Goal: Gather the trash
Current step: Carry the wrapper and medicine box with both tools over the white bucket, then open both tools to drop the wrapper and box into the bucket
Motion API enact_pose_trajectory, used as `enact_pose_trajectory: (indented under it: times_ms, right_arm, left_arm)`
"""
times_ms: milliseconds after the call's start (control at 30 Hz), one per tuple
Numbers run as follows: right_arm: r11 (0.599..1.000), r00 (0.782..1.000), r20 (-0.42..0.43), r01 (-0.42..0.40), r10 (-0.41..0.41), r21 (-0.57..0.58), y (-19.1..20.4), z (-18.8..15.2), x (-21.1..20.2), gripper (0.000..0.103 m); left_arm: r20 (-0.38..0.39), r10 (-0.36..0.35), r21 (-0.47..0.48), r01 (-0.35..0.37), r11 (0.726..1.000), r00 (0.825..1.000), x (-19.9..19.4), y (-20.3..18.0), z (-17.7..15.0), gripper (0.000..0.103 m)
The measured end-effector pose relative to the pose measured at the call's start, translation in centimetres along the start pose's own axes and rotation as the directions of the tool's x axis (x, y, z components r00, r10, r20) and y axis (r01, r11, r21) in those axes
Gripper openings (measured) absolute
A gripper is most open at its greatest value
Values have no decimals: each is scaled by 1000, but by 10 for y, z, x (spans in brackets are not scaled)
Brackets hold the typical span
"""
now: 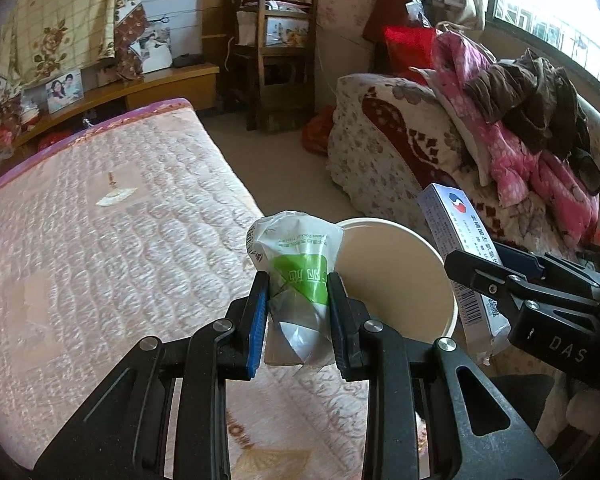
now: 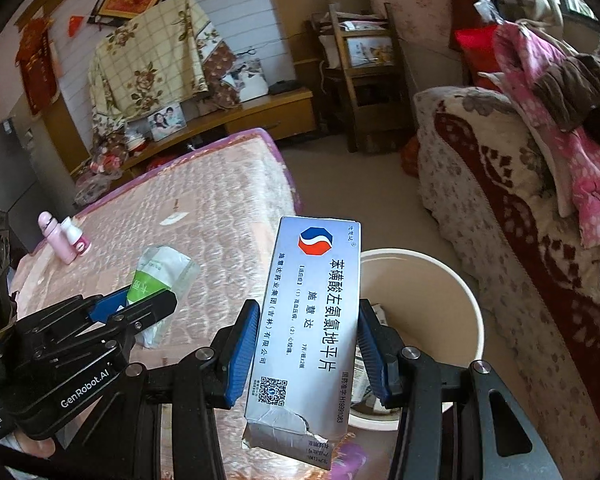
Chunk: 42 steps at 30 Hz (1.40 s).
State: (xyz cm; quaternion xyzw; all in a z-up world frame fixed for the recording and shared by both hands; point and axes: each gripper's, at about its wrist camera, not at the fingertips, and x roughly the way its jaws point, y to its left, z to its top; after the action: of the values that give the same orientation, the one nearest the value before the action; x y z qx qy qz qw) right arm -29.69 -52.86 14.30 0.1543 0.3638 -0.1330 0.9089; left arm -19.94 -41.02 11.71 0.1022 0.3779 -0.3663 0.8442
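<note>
- The crumpled white and clear plastic bag [image 1: 298, 276] carries a bright green panel with white characters.
- The flat silver-blue cardboard medicine box [image 2: 306, 320] shows a red, white and blue octagon logo, dark printed characters and a black QR code.
- The round cream plastic bin [image 1: 400, 280] is plain, inside and at the rim.
- The quilted pale pink mattress cover [image 1: 112, 240] has a purple border.
- The black gripper fingers [image 2: 242, 354] bear blue ribbed pads.
- The cream sofa throw [image 2: 500, 216] has dark red motifs.
</note>
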Motion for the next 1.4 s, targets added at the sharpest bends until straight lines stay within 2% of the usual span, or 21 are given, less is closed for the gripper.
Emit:
enact_pose_trajectory:
  times_ms: [367, 1033, 1100, 1167, 1400]
  right_arm:
    - [998, 999, -16, 30, -30, 51, -31, -5, 6, 47]
    - [990, 995, -78, 69, -60, 125, -73, -13, 37, 47]
    - [989, 994, -83, 76, -65, 130, -76, -13, 40, 46]
    - [987, 993, -90, 84, -72, 138, -79, -12, 43, 47]
    - [982, 990, -104, 106, -90, 156, -86, -15, 46, 50]
  left_arm:
    - [-30, -29, 30, 30, 999, 999, 23, -22, 3, 25]
    - [-110, -113, 7, 115, 993, 987, 69, -37, 4, 27]
    - [-116, -124, -1, 125, 992, 985, 71, -36, 3, 30]
    - [-120, -138, -12, 138, 990, 983, 74, -35, 3, 40]
    - [-117, -159, -37, 156, 987, 980, 73, -30, 3, 55]
